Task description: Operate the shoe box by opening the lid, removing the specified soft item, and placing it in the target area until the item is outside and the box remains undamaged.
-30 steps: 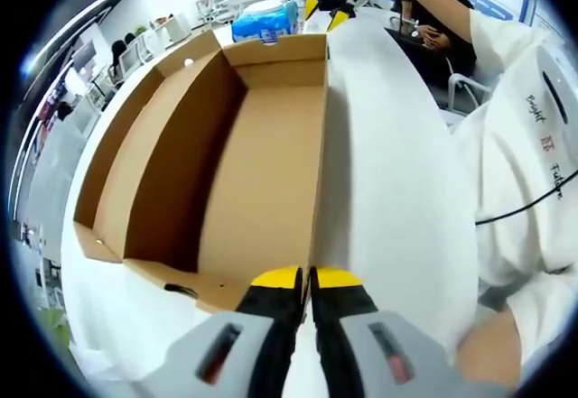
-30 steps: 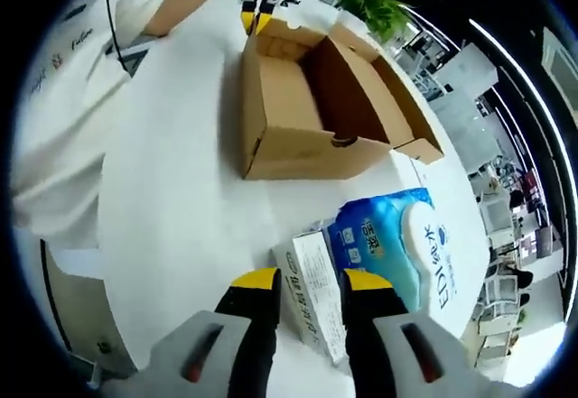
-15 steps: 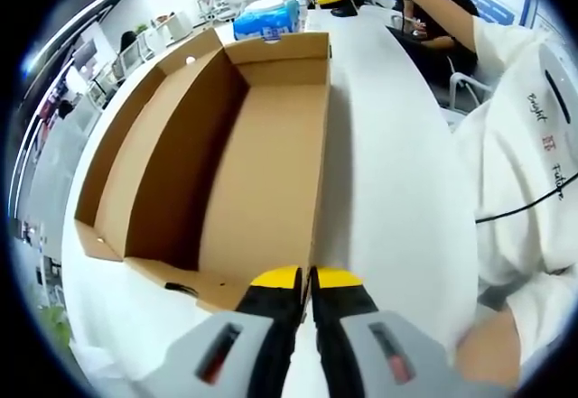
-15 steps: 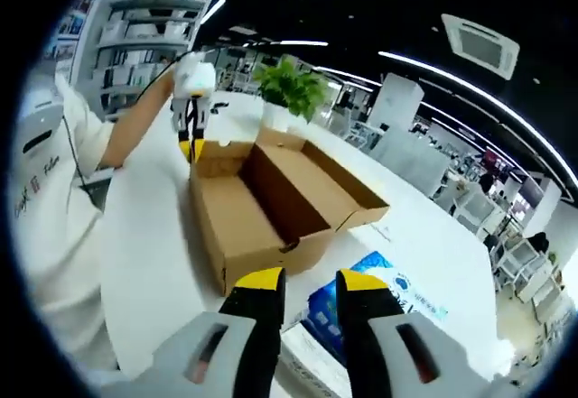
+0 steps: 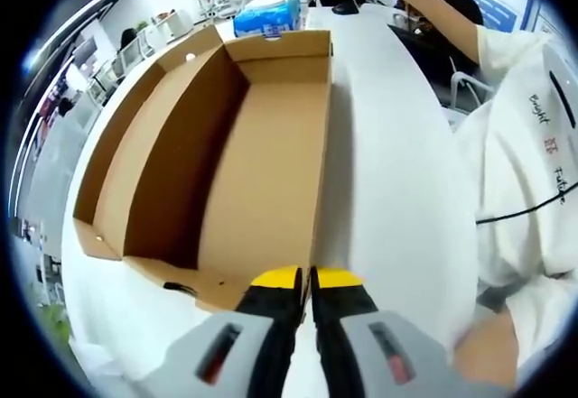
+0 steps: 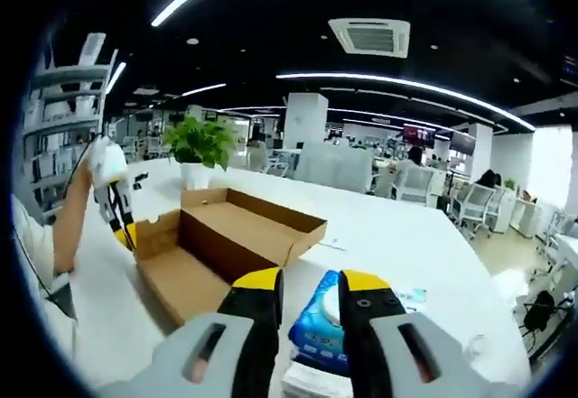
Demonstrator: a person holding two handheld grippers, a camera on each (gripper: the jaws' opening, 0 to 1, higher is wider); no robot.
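Your brown cardboard shoe box [image 5: 244,154] lies open on the white worktop [image 5: 397,172], its long axis running straight away from your left hand-held gripper [image 5: 307,281] toward the far end, where the blue plastic-wrapped pack of tissues [image 5: 265,16] sits just past the box's far wall. The hinged lid [image 5: 122,145] stands folded out along the box's left side in the left gripper view, and the interior you can see holds nothing. Your left hand-held gripper has its yellow-tipped jaws pressed together on the near right corner of the box wall. In the right gripper view the box [image 6: 217,240] sits lengthwise across the worktop [image 6: 397,245] with a potted green plant [image 6: 200,145] behind it, and the blue pack [image 6: 318,321] lies just beyond your right hand-held gripper [image 6: 307,285], whose jaws stand apart with nothing between them. A white carton [image 6: 312,382] rests beside the pack, low in that view. Compared with a second ago, your right hand-held gripper has risen and tilted up from the pack and carton, so its view now takes in the office ceiling, while the left one has kept its pinch on the box.
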